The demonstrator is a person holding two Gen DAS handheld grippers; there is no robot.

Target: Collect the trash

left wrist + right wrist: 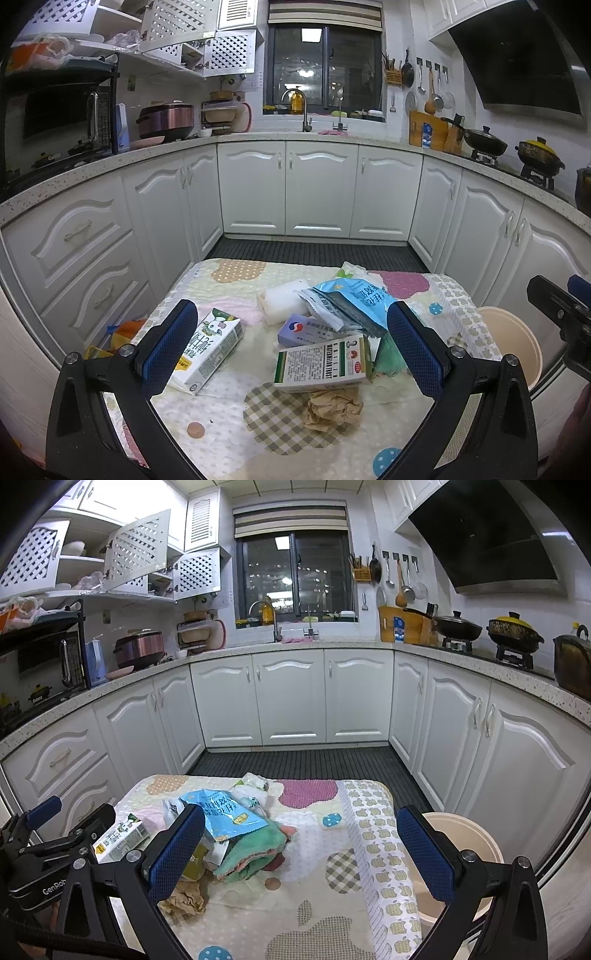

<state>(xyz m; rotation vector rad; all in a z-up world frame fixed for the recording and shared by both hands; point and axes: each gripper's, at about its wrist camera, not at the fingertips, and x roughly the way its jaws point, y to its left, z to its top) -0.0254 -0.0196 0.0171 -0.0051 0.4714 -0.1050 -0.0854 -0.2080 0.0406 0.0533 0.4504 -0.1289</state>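
Trash lies on a patterned tablecloth (221,421): a milk carton (210,350), a green and white medicine box (321,365), a purple box (306,328), a blue wrapper (351,299), a white paper roll (284,299) and a crumpled brown paper ball (332,408). My left gripper (291,350) hovers open above them, holding nothing. My right gripper (301,853) is open too, over the table's right half, beside the blue wrapper (225,812) and a green cloth (255,845). A beige bin (461,842) stands past the table's right edge.
White cabinets (321,192) and a speckled counter run around the room in a U. A dark mat (314,251) covers the floor beyond the table. The other gripper's body (48,853) is at the left edge of the right wrist view. Colourful bags (118,336) lie on the floor at left.
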